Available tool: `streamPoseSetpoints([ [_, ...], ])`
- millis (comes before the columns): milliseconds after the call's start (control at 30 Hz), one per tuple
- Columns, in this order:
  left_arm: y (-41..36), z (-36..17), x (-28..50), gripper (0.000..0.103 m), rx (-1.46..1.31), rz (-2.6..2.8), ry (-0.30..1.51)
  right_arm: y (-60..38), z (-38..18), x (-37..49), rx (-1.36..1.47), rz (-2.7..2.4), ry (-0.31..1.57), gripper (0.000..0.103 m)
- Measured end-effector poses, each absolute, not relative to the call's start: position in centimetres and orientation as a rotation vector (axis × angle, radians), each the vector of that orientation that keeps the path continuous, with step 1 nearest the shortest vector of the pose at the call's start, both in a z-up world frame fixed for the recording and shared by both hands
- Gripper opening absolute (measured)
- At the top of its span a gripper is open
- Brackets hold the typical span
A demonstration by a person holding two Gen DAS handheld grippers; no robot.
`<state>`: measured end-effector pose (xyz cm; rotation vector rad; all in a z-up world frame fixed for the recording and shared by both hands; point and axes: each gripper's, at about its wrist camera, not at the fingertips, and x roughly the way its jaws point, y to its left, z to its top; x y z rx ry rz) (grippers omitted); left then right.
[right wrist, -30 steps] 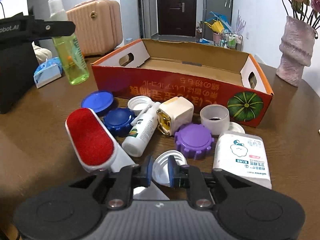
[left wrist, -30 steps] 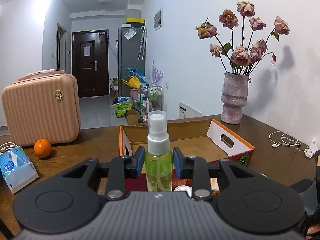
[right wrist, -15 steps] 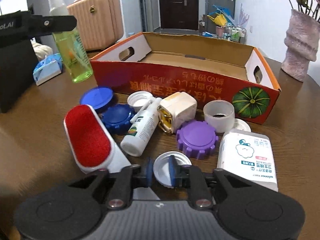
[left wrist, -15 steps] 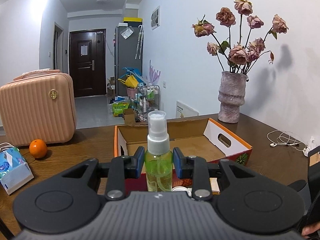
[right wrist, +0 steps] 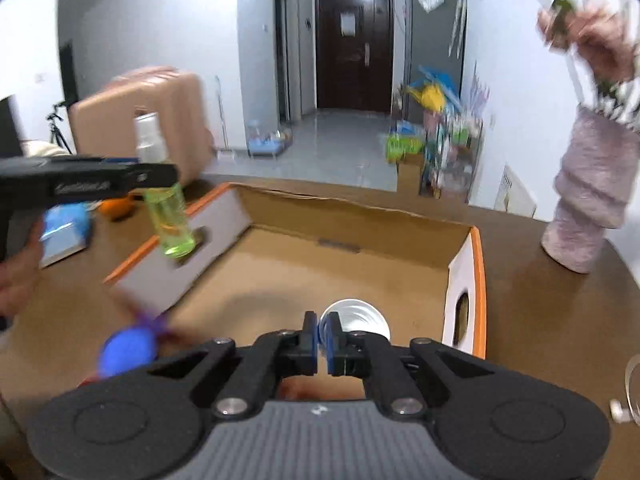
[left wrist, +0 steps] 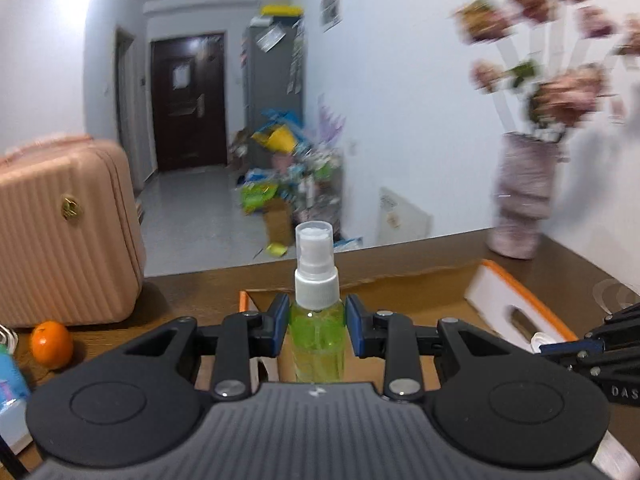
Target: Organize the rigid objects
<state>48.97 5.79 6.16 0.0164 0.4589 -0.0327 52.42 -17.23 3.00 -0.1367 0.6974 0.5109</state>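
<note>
My left gripper (left wrist: 317, 326) is shut on a green spray bottle (left wrist: 317, 332) with a white pump top, held upright above the left end of the orange cardboard box (left wrist: 516, 300). In the right wrist view the bottle (right wrist: 168, 216) hangs over the box's left wall (right wrist: 192, 240). My right gripper (right wrist: 322, 346) is shut on the rim of a white lid (right wrist: 356, 318) and holds it above the box's brown floor (right wrist: 320, 272), near the front right. The right gripper also shows at the right edge of the left wrist view (left wrist: 592, 352).
A pink suitcase (left wrist: 60, 232), an orange (left wrist: 52, 344) and a blue tissue pack (left wrist: 12, 384) stand at the table's left. A pink vase of dried roses (right wrist: 592, 208) stands right of the box. A blue lid (right wrist: 128, 354) and a purple cap (right wrist: 154, 322) lie blurred before the box.
My right gripper lifted the white lid from the table and moved forward over the box. My left gripper carried the bottle forward over the box's left end.
</note>
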Motion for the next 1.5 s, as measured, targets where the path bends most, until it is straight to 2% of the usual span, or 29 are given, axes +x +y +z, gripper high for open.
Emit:
streamPoseSetpoints([
  [167, 7.3, 3.2, 57.7, 0.031, -0.014, 0.052, 0.572, -14.8, 0.5, 63.8, -0.194, 0.418, 0.807, 0.004],
  [300, 7.9, 1.2, 61.0, 0.032, 0.034, 0.062, 0.644, -13.7, -1.4, 68.1, -0.219, 0.373, 0.853, 0.004],
  [367, 8.0, 0.6, 61.8, 0.032, 0.036, 0.047, 0.649, -13.2, -2.4, 69.3, -0.239, 0.355, 0.879, 0.007],
  [467, 8.1, 0.6, 62.7, 0.032, 0.041, 0.054, 0.652, -13.3, -2.8, 69.7, -0.205, 0.351, 0.887, 0.016],
  [500, 8.2, 0.7, 62.8, 0.033, 0.038, 0.054, 0.653, -13.4, -2.7, 69.5, -0.197, 0.357, 0.881, 0.019],
  [567, 8.2, 1.1, 62.8, 0.039, 0.046, 0.051, 0.656, -13.8, -1.9, 68.9, -0.188, 0.363, 0.868, 0.02],
  [633, 8.1, 1.6, 62.3, 0.051, 0.045, 0.057, 0.662, -14.7, -0.7, 68.0, -0.182, 0.353, 0.851, 0.022],
  [667, 8.1, 1.9, 61.9, 0.051, 0.039, 0.066, 0.669, -15.3, 0.0, 67.4, -0.178, 0.347, 0.843, 0.023],
  [800, 8.8, 3.6, 57.9, 0.055, 0.032, 0.064, 0.675, -18.0, 3.5, 64.0, -0.165, 0.332, 0.805, 0.031],
  [1167, 10.0, 10.5, 41.3, 0.07, -0.045, 0.009, 0.652, -22.7, 10.3, 47.6, -0.173, 0.331, 0.713, 0.042],
  [1267, 9.7, 11.5, 35.8, 0.073, -0.046, 0.004, 0.606, -23.3, 10.9, 41.8, -0.156, 0.342, 0.649, 0.047],
  [1333, 9.6, 11.6, 32.1, 0.076, -0.053, -0.009, 0.573, -23.6, 10.8, 37.9, -0.147, 0.344, 0.606, 0.054],
  [1500, 9.3, 10.3, 23.0, 0.082, -0.07, -0.022, 0.495, -24.3, 8.6, 28.3, -0.091, 0.353, 0.516, 0.056],
])
